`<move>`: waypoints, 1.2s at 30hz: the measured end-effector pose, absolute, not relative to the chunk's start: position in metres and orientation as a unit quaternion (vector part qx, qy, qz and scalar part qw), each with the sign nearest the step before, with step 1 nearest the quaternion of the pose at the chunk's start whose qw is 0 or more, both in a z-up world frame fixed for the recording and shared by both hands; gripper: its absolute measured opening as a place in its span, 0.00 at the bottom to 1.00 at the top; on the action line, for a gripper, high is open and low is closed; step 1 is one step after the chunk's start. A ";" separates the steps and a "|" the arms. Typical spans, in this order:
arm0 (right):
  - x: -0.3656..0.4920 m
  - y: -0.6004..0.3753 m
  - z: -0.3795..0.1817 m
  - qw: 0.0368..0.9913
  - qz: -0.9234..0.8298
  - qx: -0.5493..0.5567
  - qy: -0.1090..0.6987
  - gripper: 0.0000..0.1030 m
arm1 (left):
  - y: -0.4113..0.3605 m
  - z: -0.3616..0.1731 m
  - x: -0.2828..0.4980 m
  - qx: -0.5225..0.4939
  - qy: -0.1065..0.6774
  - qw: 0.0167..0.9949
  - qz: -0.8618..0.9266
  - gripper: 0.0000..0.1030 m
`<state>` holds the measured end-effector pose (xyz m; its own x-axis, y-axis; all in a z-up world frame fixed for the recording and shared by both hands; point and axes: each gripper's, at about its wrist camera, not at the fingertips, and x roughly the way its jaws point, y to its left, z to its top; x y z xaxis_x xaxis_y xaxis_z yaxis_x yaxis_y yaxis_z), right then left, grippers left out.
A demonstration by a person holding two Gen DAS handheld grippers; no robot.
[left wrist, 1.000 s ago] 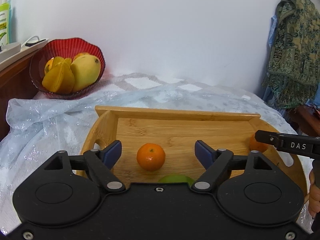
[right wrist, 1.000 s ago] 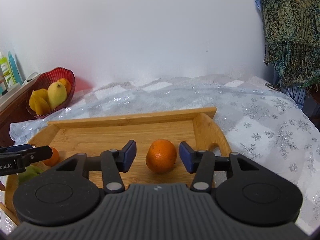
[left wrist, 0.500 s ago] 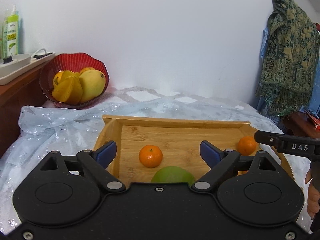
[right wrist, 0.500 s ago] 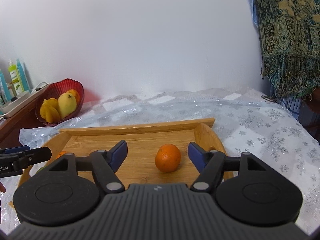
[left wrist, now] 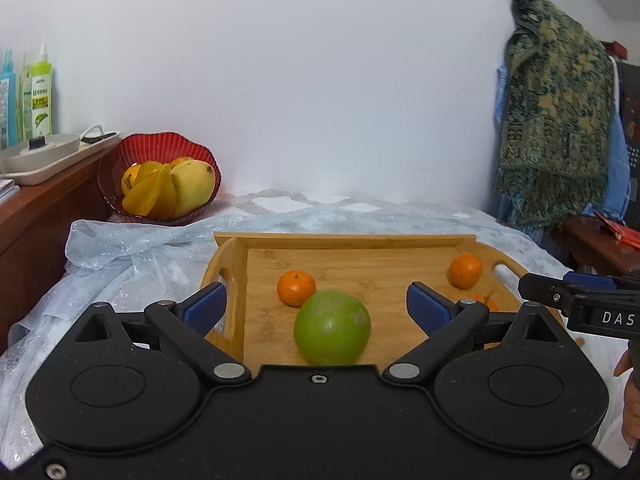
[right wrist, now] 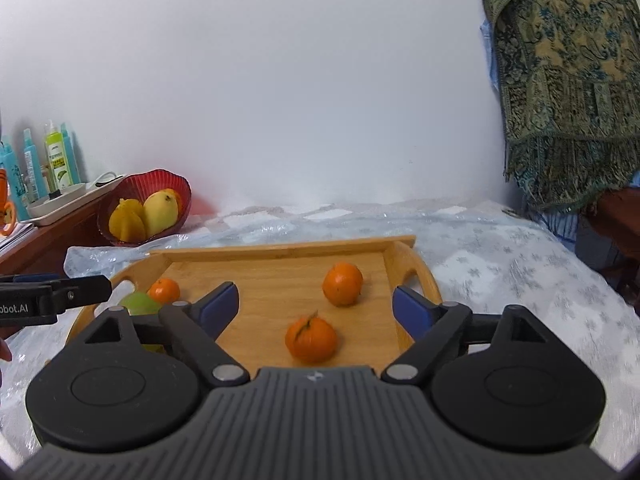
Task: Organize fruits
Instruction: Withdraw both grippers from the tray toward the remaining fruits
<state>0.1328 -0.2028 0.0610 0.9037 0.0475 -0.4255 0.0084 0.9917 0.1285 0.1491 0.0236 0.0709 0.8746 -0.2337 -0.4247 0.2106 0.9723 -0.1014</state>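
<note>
A wooden tray (left wrist: 344, 237) lies on the cloth-covered table. In the left wrist view it holds a green fruit (left wrist: 332, 328), a small orange (left wrist: 296, 288) behind it and another orange (left wrist: 465, 270) at the right end. My left gripper (left wrist: 316, 298) is opening; the green fruit lies between its blue pads (left wrist: 206, 306), untouched. The right gripper (right wrist: 315, 292) is opening too, above an orange with a stem (right wrist: 311, 339) and short of a rounder orange (right wrist: 343, 283); neither is touched. Each gripper shows at the edge of the other's view.
A red bowl (left wrist: 160, 184) with a mango, a starfruit and an orange stands at the back left against the wall. A wooden cabinet (left wrist: 36, 216) with bottles and a white tray is at the left. A patterned scarf (left wrist: 556, 120) hangs at the right.
Both grippers have drawn back from the tray and their jaws have spread wider. The green fruit and the stemmed orange have come fully into view near the tray's front.
</note>
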 end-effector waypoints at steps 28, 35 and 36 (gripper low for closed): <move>0.035 -0.168 0.019 0.979 0.041 0.036 0.198 1.00 | 0.034 0.033 0.023 -0.021 0.178 0.974 -0.137 0.99; 0.012 -0.161 0.012 0.979 0.052 0.043 0.193 1.00 | 0.035 0.023 0.001 -0.013 0.183 0.974 -0.130 0.99; 0.009 -0.160 0.011 0.979 0.053 0.042 0.193 1.00 | 0.036 0.022 -0.001 -0.013 0.184 0.974 -0.129 0.99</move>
<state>0.0094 -0.1598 0.0110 0.9195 0.1208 -0.3741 -0.0879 0.9907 0.1038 -0.0014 0.0355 0.0216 0.8988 -0.2559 -0.3559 0.2459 0.9665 -0.0737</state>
